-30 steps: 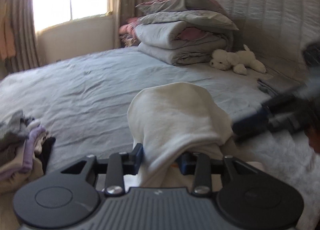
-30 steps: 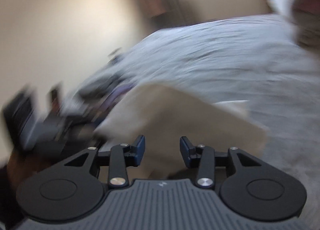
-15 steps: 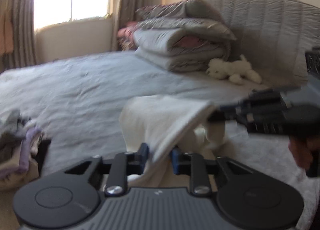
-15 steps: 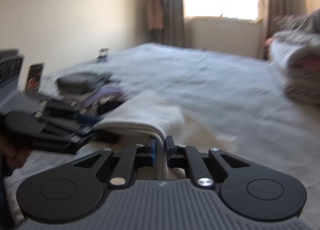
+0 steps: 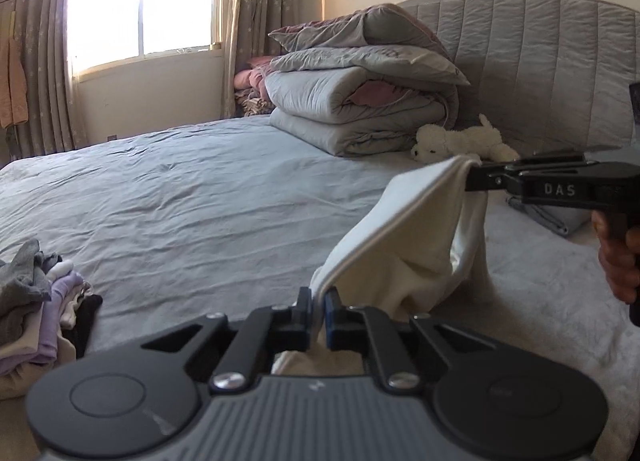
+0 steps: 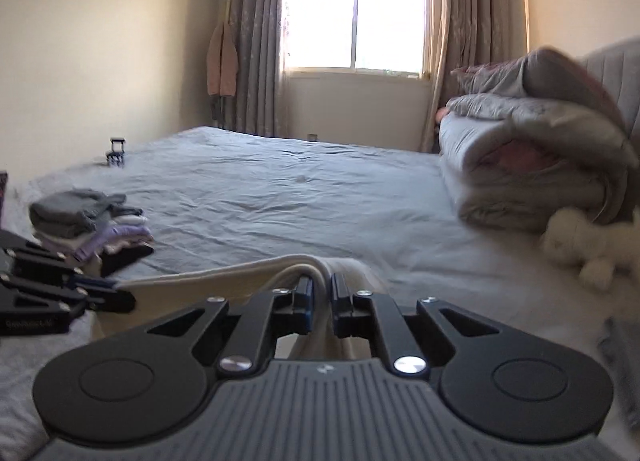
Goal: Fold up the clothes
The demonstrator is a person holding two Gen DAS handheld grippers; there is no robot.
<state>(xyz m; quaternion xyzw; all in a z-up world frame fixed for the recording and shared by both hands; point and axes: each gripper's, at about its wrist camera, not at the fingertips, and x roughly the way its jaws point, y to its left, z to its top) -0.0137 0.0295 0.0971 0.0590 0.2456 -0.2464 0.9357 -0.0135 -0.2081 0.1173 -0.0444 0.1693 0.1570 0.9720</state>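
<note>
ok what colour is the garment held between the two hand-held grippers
Cream-white, plain with no pattern; the garment shows best in the left wrist view.

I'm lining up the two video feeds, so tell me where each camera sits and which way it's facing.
Left wrist: on the left gripper, facing the padded grey headboard; shows the right gripper and a hand.
Right wrist: on the right gripper, facing the bright window; shows the left gripper.
Shared: the cream-white cloth garment both grippers pinch, the folded clothes stack, the white plush toy.
</note>
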